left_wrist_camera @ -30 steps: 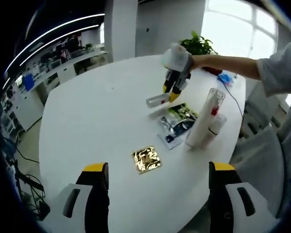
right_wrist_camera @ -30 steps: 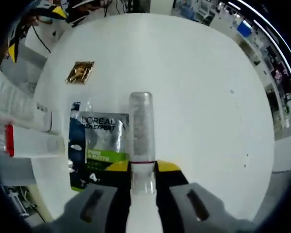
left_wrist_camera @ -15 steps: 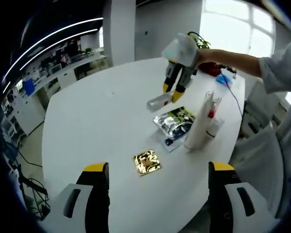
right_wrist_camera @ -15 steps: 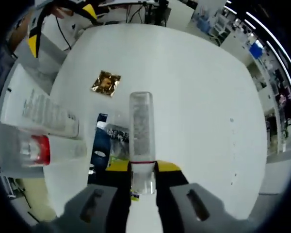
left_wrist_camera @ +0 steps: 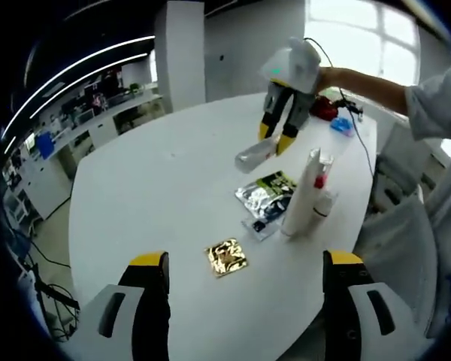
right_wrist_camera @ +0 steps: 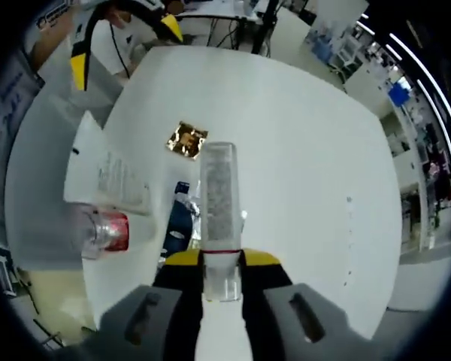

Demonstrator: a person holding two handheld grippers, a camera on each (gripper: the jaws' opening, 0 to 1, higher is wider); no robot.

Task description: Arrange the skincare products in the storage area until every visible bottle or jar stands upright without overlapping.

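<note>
A: Bottle first: where do we place it?

B: We see the clear plastic bottle pinched at its clear cap end between the yellow-tipped jaws of the right gripper, pointing straight ahead along them. In the left gripper view the same bottle hangs tilted above the white desk, held by the right gripper, which comes in from the far side in a person's hand.

A: And our left gripper?

B: The left gripper has its jaws spread wide with nothing between them, near the desk's close edge.

A: What lies on the desk?

B: A small gold foil sachet lies flat nearest the left jaws. Beyond it we see a silver and green face-mask packet lying over a dark blue packet. Just beside these, a white tube stands on end, touching a clear bottle with a red band; we cannot tell how that one rests.

A: Does the right gripper view agree?

B: Yes: the gold sachet is ahead of the held bottle, the blue packet is beside it, and the white tube and the red-banded bottle loom large at the view's left.
</note>
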